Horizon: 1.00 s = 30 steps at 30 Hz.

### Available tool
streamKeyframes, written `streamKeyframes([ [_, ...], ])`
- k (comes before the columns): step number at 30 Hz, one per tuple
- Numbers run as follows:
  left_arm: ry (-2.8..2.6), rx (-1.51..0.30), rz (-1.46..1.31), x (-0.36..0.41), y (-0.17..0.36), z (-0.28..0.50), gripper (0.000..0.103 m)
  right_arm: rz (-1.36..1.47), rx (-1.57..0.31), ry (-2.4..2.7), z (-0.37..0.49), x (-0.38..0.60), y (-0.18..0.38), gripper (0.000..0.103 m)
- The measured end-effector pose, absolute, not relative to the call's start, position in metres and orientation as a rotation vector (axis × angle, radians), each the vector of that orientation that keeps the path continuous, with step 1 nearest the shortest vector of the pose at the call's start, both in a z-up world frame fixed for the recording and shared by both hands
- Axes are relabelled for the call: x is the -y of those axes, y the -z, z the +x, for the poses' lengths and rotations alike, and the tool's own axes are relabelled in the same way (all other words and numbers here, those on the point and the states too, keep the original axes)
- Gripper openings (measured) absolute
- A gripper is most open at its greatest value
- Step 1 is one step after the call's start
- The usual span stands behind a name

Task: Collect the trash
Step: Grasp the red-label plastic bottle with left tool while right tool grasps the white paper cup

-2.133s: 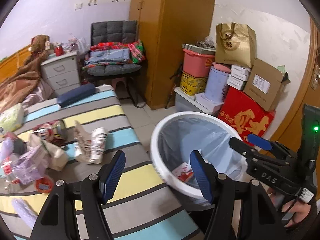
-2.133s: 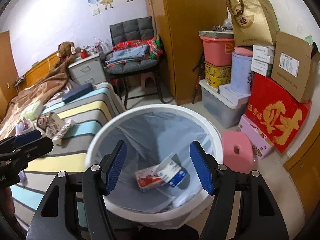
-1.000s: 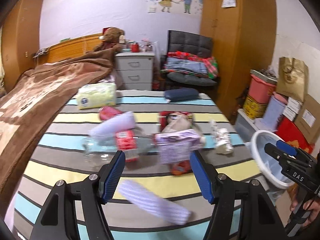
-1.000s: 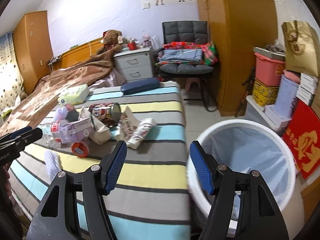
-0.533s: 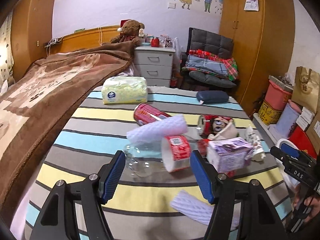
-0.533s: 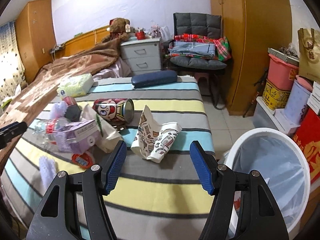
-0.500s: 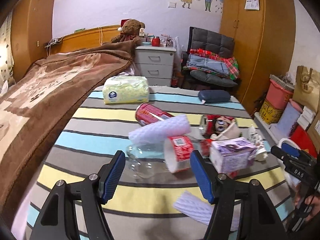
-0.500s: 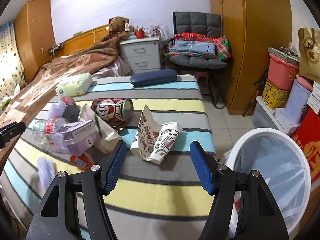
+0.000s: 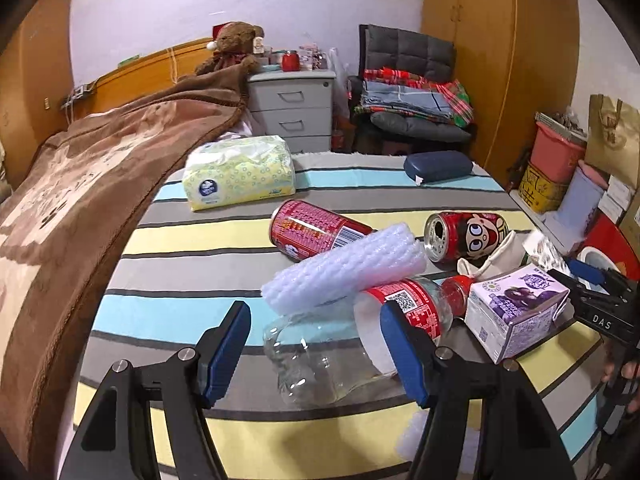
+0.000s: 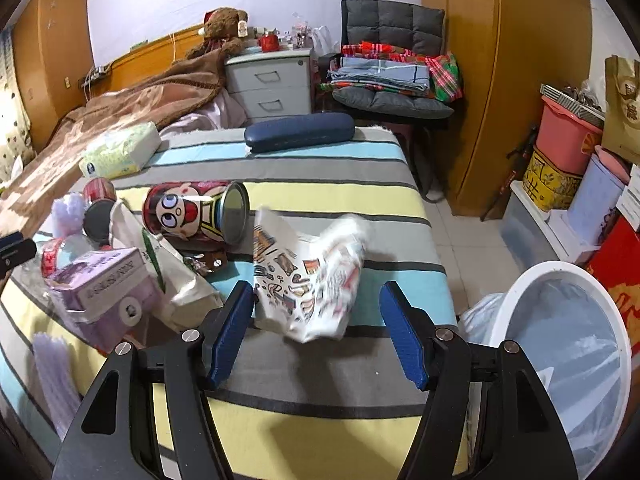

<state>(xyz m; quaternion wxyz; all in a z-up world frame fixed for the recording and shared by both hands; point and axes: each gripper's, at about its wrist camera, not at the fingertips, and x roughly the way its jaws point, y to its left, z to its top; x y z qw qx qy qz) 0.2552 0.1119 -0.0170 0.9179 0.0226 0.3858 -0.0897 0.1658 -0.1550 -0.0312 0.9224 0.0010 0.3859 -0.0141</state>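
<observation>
Trash lies on the striped bed. My left gripper is open, its fingers either side of a clear plastic bottle with a red label. A roll of bubble wrap lies on the bottle, with two red cans behind and a purple carton to the right. My right gripper is open, close to a crumpled printed paper bag. The white bin with a blue liner stands on the floor at right.
A tissue pack and a dark blue case lie further back on the bed. A brown blanket covers the left. A nightstand, a chair with folded clothes, a wardrobe and stacked boxes line the back and right.
Both grippers swung from over the bin to the bed and moved closer to the trash. The left now frames the bottle, the right has neared the paper bag.
</observation>
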Motion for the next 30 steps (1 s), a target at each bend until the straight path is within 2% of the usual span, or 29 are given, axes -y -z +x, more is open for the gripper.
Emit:
streamKeyframes([
  [7, 0.308, -0.829, 0.090, -0.092, 0.025, 0.248, 0.070, -0.001, -0.816, 0.029, 0.173, 0.163, 0.035, 0.067],
  [11, 0.389, -0.864, 0.093, -0.079, 0.031, 0.237, 0.070, 0.013, -0.815, 0.009, 0.172, 0.166, 0.034, 0.056],
  [17, 0.476, -0.880, 0.135, -0.061, 0.029, 0.220, 0.070, 0.046, -0.822, -0.009, 0.170, 0.170, 0.034, 0.053],
  [23, 0.431, -0.840, 0.174, -0.062, 0.019, 0.228, 0.070, 0.066, -0.844, -0.054, 0.173, 0.171, 0.034, 0.053],
  [27, 0.441, -0.881, 0.135, -0.062, 0.027, 0.246, 0.070, 0.080, -0.831, -0.054, 0.172, 0.175, 0.032, 0.055],
  [30, 0.424, -0.890, 0.156, -0.058, 0.034, 0.253, 0.070, 0.122, -0.823, -0.051, 0.173, 0.181, 0.031, 0.059],
])
